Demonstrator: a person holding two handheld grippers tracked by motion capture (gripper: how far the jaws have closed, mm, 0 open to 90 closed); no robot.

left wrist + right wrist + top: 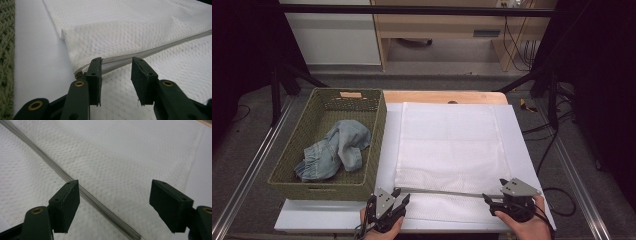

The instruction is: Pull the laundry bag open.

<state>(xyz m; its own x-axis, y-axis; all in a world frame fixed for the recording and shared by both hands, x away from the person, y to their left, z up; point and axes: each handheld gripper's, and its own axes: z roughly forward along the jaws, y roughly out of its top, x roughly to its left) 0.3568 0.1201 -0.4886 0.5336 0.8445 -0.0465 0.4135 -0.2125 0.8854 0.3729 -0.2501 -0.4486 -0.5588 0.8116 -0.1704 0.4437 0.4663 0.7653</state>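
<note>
1. The white board [337,212] covers most of the table, and a white mesh laundry bag [447,150] lies flat on it, its long axis running away from the person toward the far edge.
2. A green woven basket [377,135] sits just left of the bag, holding crumpled denim shorts [334,150].
3. The bag's grey zipper [442,192] runs crosswise near the person's edge, from one gripper to the other; its metal pull [78,74] sits at the left end.
4. The right gripper [493,200] points left along the zipper, the hand low at the table's near edge. Its jaws stand wide apart over the mesh, clasping nothing.
5. The left gripper [399,196] points forward and right at the zipper's end. Its jaws are parted, the zipper just beyond the pads [96,75], nothing pinched.
</note>
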